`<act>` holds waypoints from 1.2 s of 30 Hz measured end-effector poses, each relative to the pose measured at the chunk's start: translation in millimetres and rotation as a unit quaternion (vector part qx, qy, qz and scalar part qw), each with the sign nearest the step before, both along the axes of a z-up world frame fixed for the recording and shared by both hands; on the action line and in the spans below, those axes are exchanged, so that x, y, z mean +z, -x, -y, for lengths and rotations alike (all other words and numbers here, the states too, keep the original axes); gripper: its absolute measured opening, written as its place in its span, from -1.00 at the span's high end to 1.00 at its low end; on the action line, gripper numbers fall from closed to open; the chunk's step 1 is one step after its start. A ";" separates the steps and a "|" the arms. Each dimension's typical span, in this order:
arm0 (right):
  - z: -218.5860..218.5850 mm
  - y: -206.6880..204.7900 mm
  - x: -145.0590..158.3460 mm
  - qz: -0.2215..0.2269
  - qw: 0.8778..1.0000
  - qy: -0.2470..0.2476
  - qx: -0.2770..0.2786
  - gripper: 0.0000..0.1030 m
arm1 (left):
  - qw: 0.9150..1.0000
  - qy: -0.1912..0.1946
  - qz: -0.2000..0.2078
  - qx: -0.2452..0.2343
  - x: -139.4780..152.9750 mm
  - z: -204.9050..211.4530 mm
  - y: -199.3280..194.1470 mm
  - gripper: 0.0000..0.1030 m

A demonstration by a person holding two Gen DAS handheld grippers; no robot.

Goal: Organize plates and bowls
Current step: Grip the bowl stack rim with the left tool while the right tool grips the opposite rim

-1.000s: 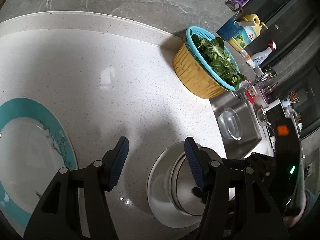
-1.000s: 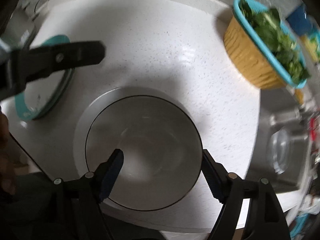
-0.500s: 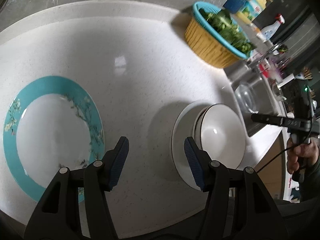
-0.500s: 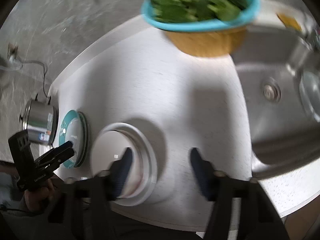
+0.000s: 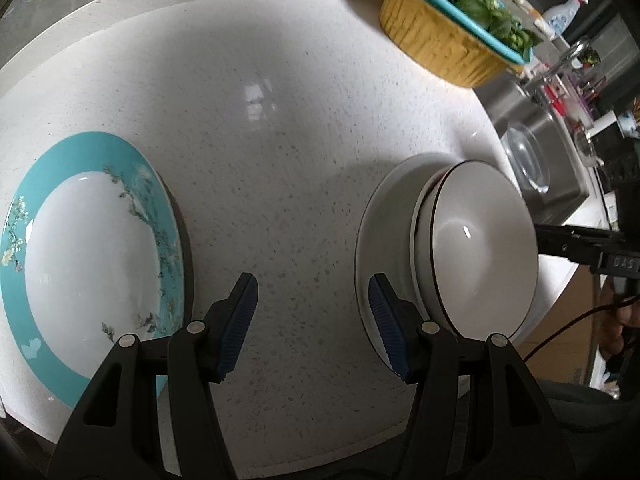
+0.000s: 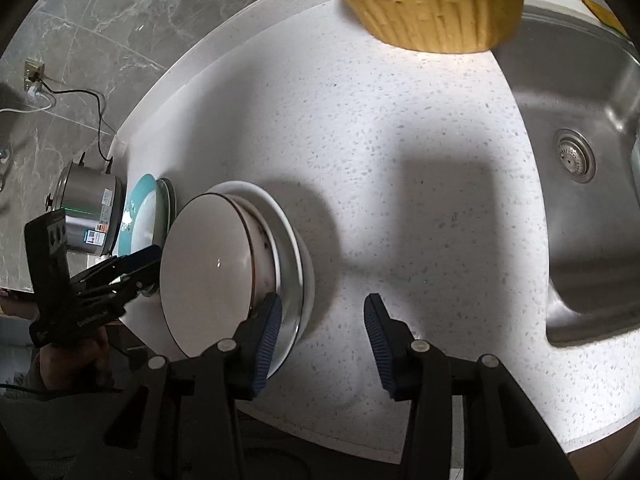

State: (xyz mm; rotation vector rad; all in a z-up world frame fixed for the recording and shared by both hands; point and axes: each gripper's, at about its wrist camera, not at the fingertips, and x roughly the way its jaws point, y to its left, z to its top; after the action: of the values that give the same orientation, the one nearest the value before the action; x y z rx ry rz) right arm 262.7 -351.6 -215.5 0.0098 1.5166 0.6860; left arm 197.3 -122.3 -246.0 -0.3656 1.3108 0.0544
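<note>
A white bowl point(image 5: 480, 240) with a dark rim is nested in another bowl on a white plate point(image 5: 380, 220), right of centre on the speckled counter. A teal-rimmed plate point(image 5: 80, 264) lies at the left. My left gripper point(image 5: 312, 292) hangs open over bare counter between the two, holding nothing. In the right wrist view the bowl point(image 6: 204, 256) and white plate point(image 6: 290, 228) sit left of my right gripper point(image 6: 322, 308). Its jaws are closing with only counter between them, and its left pad overlaps the plate's rim. The teal plate point(image 6: 140, 216) lies behind the stack.
A yellow basket point(image 5: 440, 52) with a teal colander of greens stands at the back. The steel sink point(image 6: 580, 160) lies to the right, with a glass bowl point(image 5: 524, 160) in it. A steel pot point(image 6: 86, 208) stands beyond the teal plate. The counter's front edge is close below both grippers.
The right gripper has left the bowl it straddled, moved right of the stack, and its jaws have narrowed. The left gripper has sunk and turned so that the whole teal plate shows.
</note>
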 end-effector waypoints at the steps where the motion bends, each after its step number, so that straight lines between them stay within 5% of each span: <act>1: 2.6 -1.6 0.0 0.000 1.000 0.006 0.003 0.09 | 1.000 -0.001 -0.002 -0.004 -2.0 1.2 -0.8 -0.08; 13: -9.1 13.3 -21.2 -0.015 0.999 0.029 0.020 0.10 | 1.000 -0.003 -0.011 -0.023 -25.8 10.2 -23.6 -0.08; 21: -2.3 11.6 -23.0 0.068 0.997 -0.019 -0.002 0.11 | 1.000 0.010 -0.005 -0.021 -41.1 9.9 -34.0 -0.10; 26: 4.9 10.2 -34.9 0.046 0.997 -0.062 -0.031 0.10 | 1.000 0.004 0.017 -0.016 -42.5 7.9 -38.2 -0.11; 36: -4.1 3.9 -35.5 0.050 0.997 -0.051 -0.036 0.16 | 0.999 0.006 0.015 -0.052 -41.9 21.2 -54.2 -0.02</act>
State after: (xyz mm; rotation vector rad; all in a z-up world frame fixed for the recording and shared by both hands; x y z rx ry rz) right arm 258.8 -347.5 -251.0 0.1055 1.3783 0.6960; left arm 251.4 -143.5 -287.9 -0.3062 1.2985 -0.0457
